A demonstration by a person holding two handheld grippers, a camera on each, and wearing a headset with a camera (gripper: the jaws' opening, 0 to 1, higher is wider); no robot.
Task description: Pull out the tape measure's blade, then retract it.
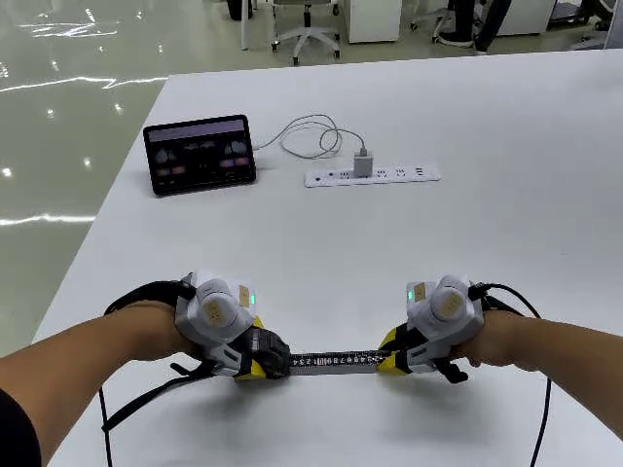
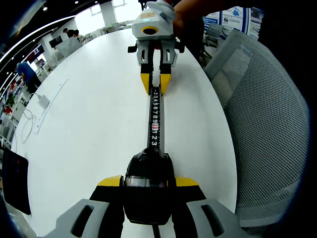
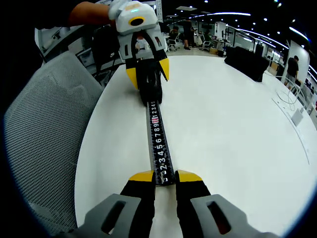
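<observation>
Black tape measure [image 1: 265,353] clamped in left tongs [image 2: 148,181], short blade [image 1: 336,362] pinched by right tongs [image 3: 164,177], along tabletop [image 1: 389,253] near edge

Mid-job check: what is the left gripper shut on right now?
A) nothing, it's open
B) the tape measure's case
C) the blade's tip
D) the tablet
B: in the left gripper view the left gripper clamps the black case, with the blade running out to the right gripper, which pinches its tip.
</observation>
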